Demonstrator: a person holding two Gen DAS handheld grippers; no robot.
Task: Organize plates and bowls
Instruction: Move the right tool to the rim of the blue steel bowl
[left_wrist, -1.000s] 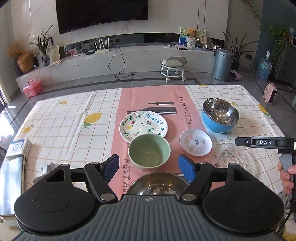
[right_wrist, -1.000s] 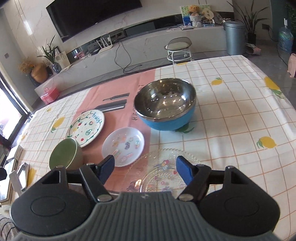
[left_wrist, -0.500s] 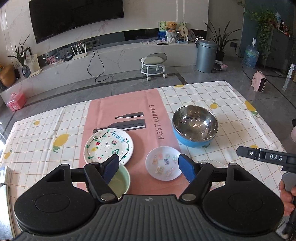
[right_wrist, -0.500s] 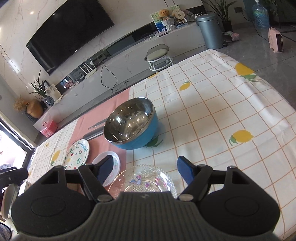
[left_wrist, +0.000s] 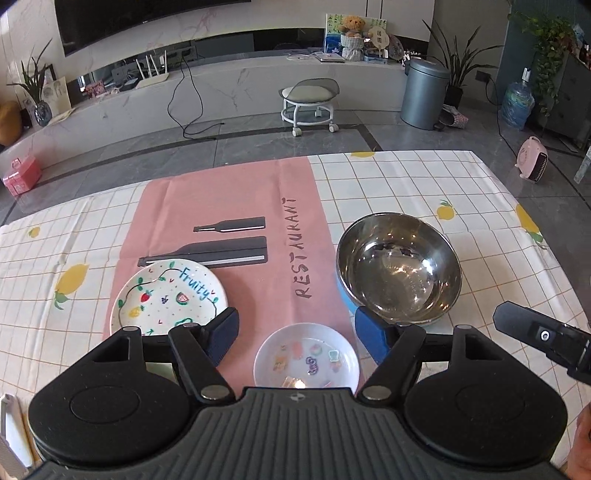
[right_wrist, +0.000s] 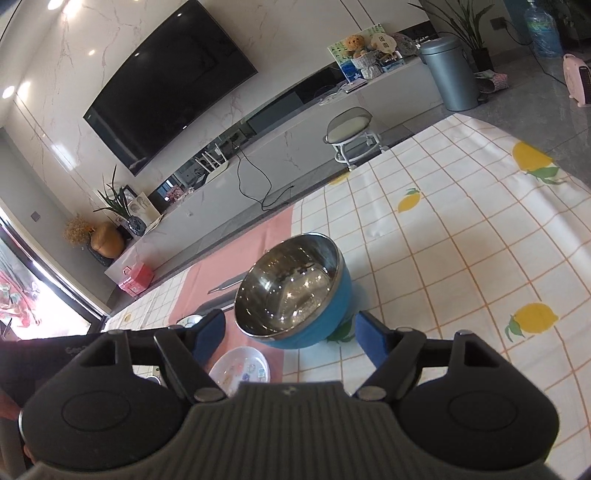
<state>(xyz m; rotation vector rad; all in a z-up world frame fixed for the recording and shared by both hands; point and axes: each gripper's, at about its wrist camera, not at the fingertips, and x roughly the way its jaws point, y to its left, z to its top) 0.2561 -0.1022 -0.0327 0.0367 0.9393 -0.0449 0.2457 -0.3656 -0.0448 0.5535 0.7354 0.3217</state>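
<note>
Both claws hang wide open and empty above the table. The left gripper (left_wrist: 295, 334) is over a small white dish (left_wrist: 306, 360); the right gripper (right_wrist: 290, 334) faces a steel bowl (right_wrist: 291, 291) nearby.

Bright daylight throughout, blown-out window (right_wrist: 33, 314) at left of right wrist view, ceiling spotlights (right_wrist: 55, 4) flaring, specular glare inside steel bowl (left_wrist: 400, 271), soft shadows on worktop (left_wrist: 424, 192), strong fisheye bending at edges, focus sharp.
</note>
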